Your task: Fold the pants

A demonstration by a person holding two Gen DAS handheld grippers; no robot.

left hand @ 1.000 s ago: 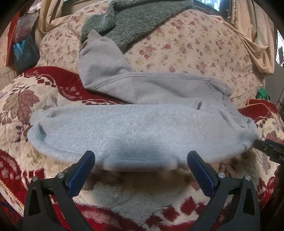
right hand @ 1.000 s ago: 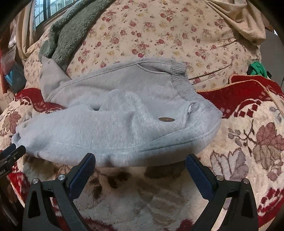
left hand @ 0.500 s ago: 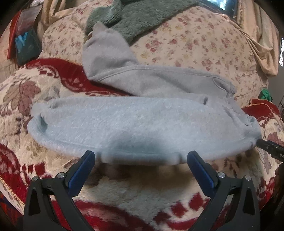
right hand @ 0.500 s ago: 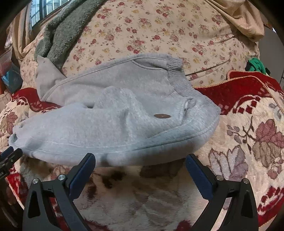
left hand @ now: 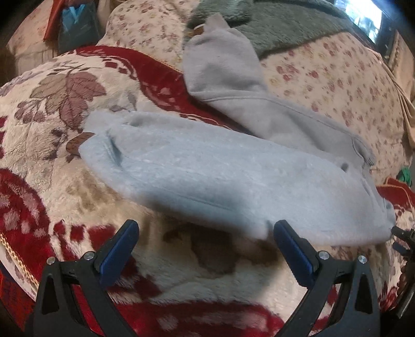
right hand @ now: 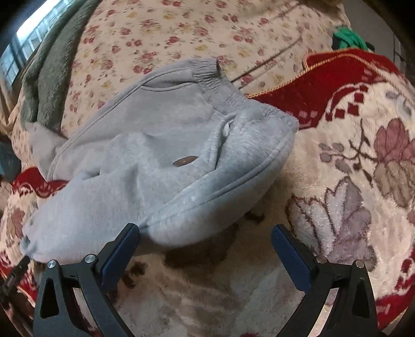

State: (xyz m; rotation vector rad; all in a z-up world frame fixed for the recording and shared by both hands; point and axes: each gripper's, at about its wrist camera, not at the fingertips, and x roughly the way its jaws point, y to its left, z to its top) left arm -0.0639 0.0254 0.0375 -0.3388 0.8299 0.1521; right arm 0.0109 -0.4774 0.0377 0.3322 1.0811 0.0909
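Grey fleece pants [left hand: 220, 176] lie across a red and cream blanket, one leg folded over towards me with its fuzzy inside up, the other leg running back to a cuff [left hand: 220, 46]. In the right wrist view the pants [right hand: 155, 160] show the elastic waistband [right hand: 207, 70] at the far side and a small brown label [right hand: 185, 161]. My left gripper [left hand: 205, 230] is open and empty, just short of the near folded edge. My right gripper [right hand: 205, 233] is open and empty, its left finger [right hand: 122, 248] at the near hem.
A floral cream bedspread [left hand: 337, 77] lies behind the pants with a dark green fleece blanket [left hand: 272, 23] at the back. The red patterned blanket [right hand: 350, 168] extends right. A green item [right hand: 347, 39] sits far right. Blue bags [left hand: 75, 28] stand far left.
Both grippers stayed open. The left view has swung left and the right view has swung right, so the pants sit off-centre in each; the right gripper came closer to the hem.
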